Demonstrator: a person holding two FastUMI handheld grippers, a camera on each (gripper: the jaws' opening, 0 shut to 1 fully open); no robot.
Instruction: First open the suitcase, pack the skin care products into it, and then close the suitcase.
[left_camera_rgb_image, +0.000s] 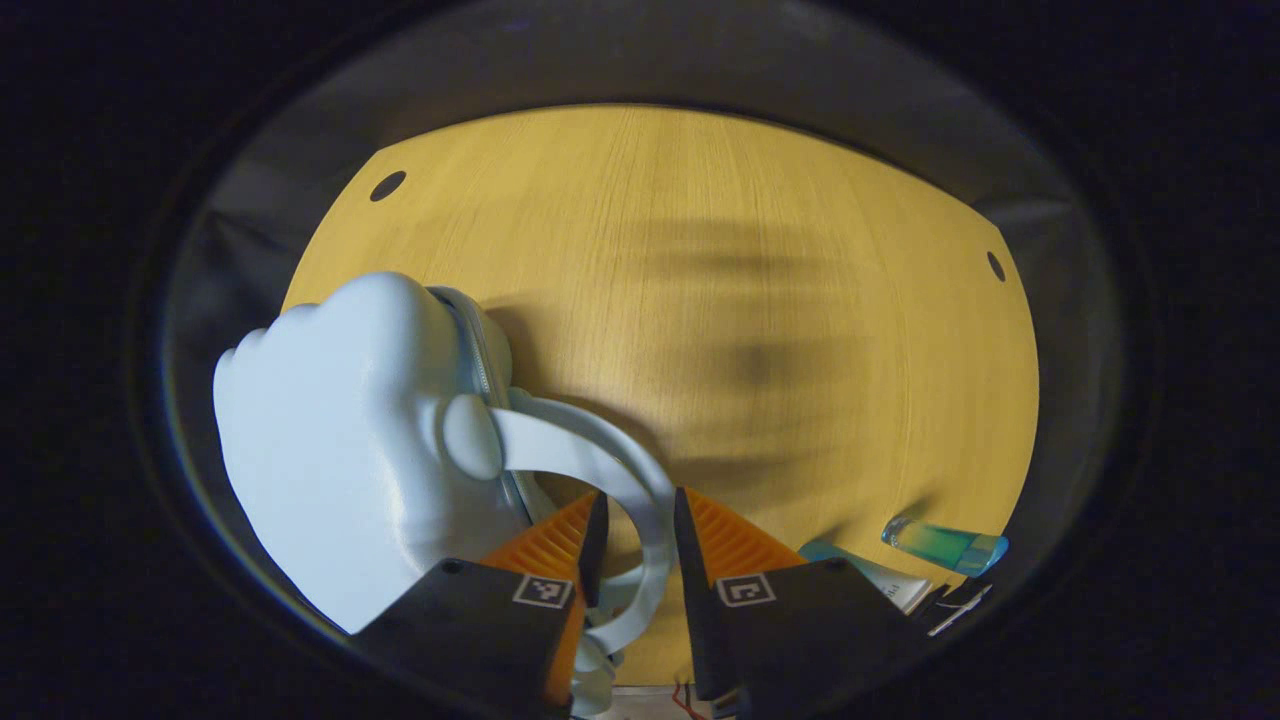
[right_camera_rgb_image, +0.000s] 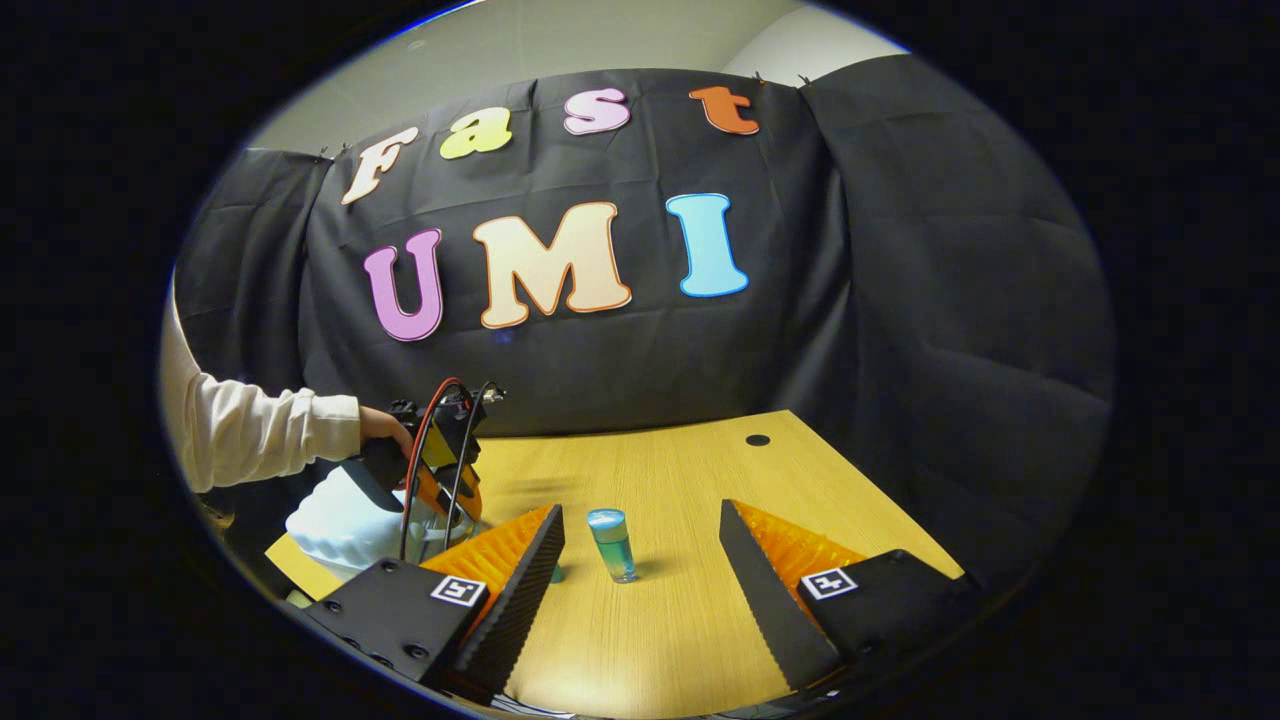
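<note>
A pale blue hard-shell suitcase lies shut at the table's left; in the right gripper view the suitcase sits at the near left corner. Its curved handle runs between the fingers of my left gripper, which is shut on it. A small blue-green bottle stands upright on the table, a little beyond my right gripper, which is open and holds nothing. The same bottle appears at the lower right of the left gripper view, with a teal and white tube next to it.
The wooden table has a cable hole near each far corner and much bare surface. A hand and light sleeve hold the left gripper over the suitcase. Black cloth walls the booth behind the table.
</note>
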